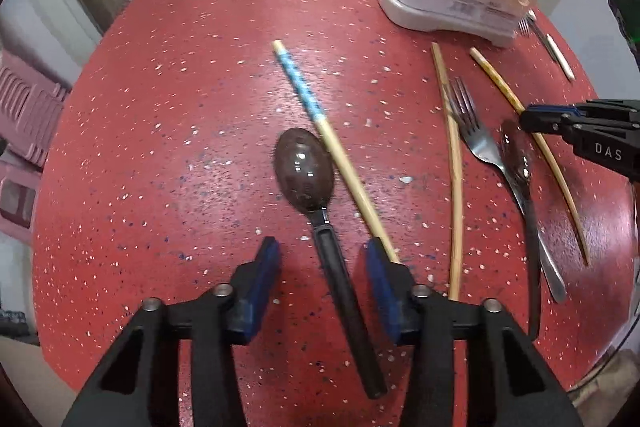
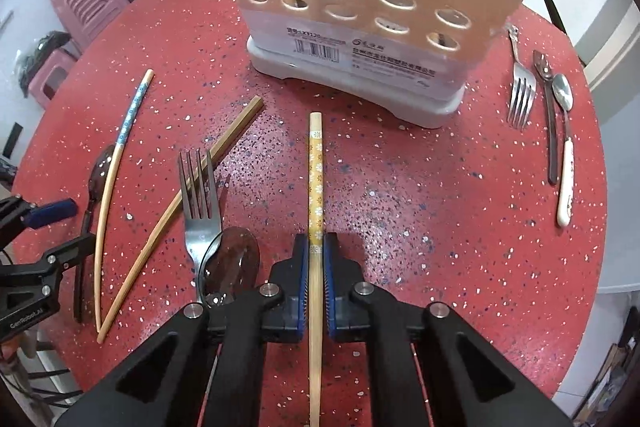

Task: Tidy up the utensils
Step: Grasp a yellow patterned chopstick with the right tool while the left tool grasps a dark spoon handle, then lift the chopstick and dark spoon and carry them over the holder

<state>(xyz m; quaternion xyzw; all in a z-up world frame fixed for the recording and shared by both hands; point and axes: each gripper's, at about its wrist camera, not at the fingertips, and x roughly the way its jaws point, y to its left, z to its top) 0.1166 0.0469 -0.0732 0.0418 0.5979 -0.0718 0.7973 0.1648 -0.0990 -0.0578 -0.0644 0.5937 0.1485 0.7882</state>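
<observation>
On the red speckled table [image 1: 160, 131] lies a dark spoon [image 1: 304, 175]. Its black handle runs between the blue pads of my left gripper [image 1: 322, 261], which stand apart from it, open. A blue-patterned chopstick [image 1: 304, 95] passes beside the spoon's bowl and under the right-hand finger. My right gripper [image 2: 316, 247] is shut on a yellow flower-patterned chopstick [image 2: 316, 167], which lies flat and points at the beige utensil holder [image 2: 360, 27] with its round holes.
Between the two grippers lie a fork [image 2: 198, 203], a brown translucent spoon [image 2: 232, 259] and a plain chopstick [image 2: 236, 127]. Right of the holder are another fork [image 2: 522, 95], a dark spoon [image 2: 550, 115] and a white-handled spoon [image 2: 566, 179]. Pink stools [image 2: 84, 7] stand beyond the table.
</observation>
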